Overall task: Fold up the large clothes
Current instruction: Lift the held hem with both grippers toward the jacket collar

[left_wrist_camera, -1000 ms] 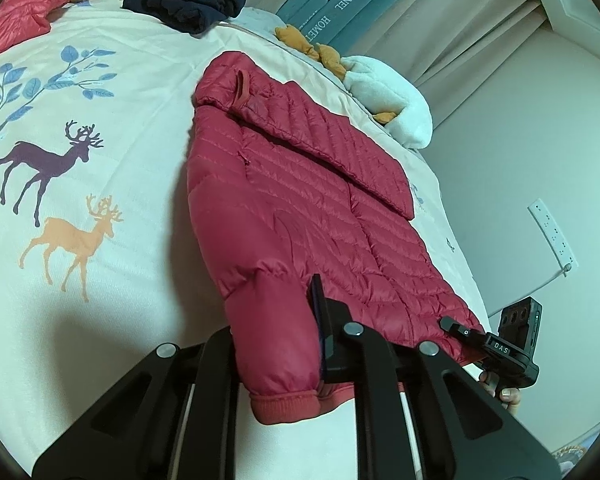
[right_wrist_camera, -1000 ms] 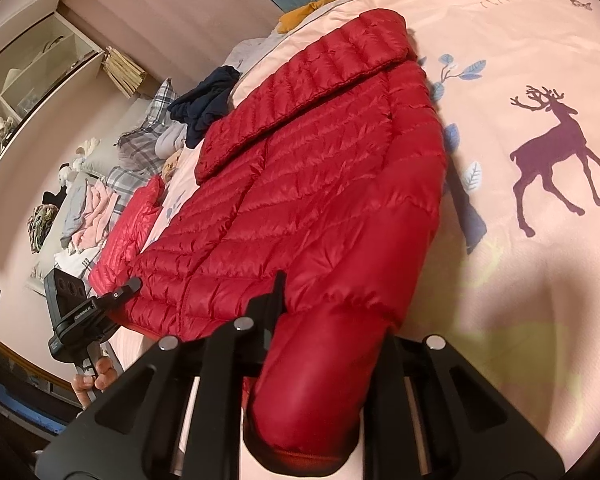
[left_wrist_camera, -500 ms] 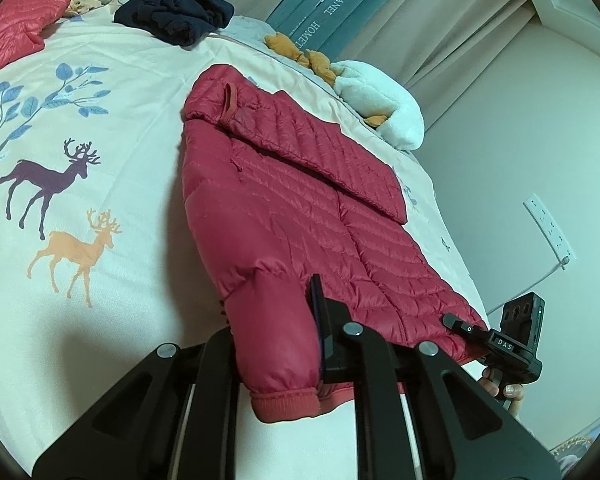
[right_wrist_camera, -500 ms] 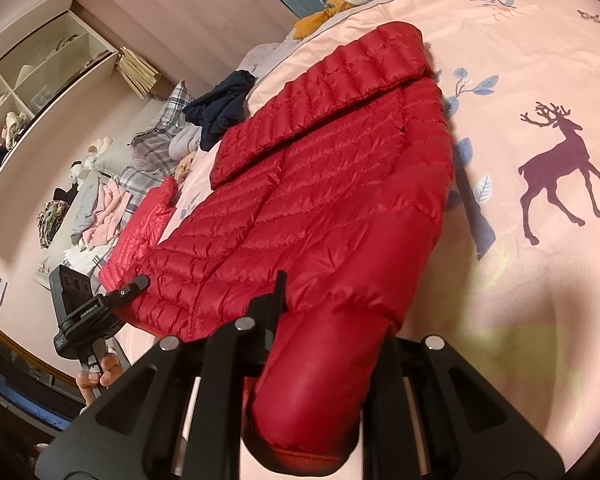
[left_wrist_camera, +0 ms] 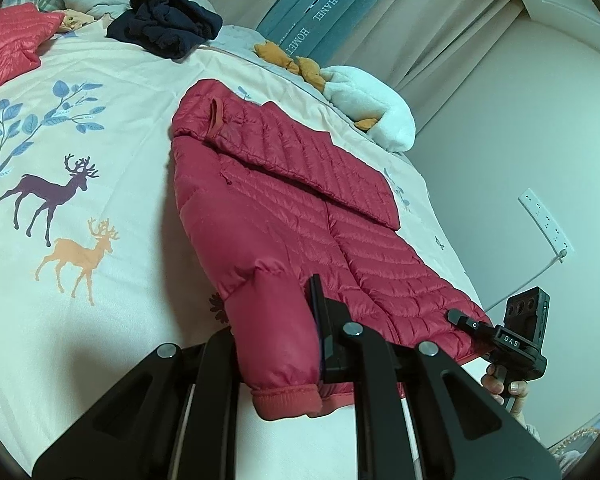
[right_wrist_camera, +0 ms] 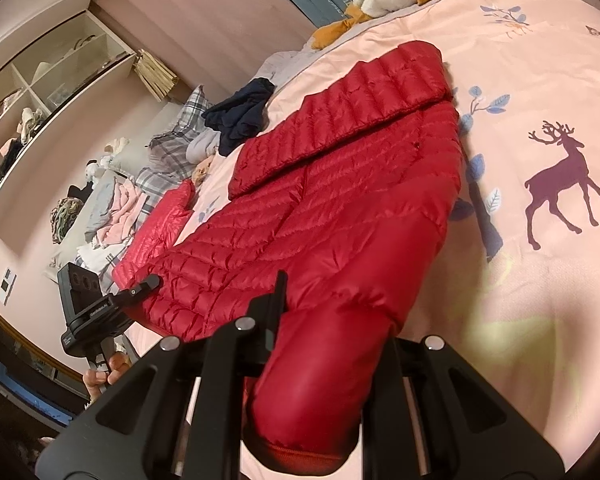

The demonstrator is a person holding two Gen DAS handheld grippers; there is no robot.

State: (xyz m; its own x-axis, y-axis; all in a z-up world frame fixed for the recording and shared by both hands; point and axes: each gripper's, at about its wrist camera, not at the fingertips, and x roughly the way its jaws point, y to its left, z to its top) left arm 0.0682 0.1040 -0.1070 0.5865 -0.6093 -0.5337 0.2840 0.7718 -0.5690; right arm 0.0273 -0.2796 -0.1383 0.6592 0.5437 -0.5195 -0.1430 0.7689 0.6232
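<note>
Now both claws, left claw (left_wrist_camera: pixel 276 340) and right claw (right_wrist_camera: pixel 328 344), are clamped on cuffs of the red quilted puffer jacket (left_wrist_camera: pixel 284 208) spread across the cream deer-print bed cover (left_wrist_camera: pixel 60 160), beside beige curtains (left_wrist_camera: pixel 440 16).

Red sleeve (right_wrist_camera: pixel 312 392) hides the right gripper's (right_wrist_camera: pixel 320 344) far finger

The left gripper (left_wrist_camera: pixel 278 344) pointed forward and somewhat downward, its jaws clamped tight on a red sleeve cuff (left_wrist_camera: pixel 288 396). The right gripper (right_wrist_camera: pixel 324 360) sat at a similar downward tilt, jaws pinched on the other sleeve (right_wrist_camera: pixel 320 392). Each appeared in the other's view, gripped from below by a hand (left_wrist_camera: pixel 504 388), fingers (right_wrist_camera: pixel 116 364) curled around the handle.
</note>
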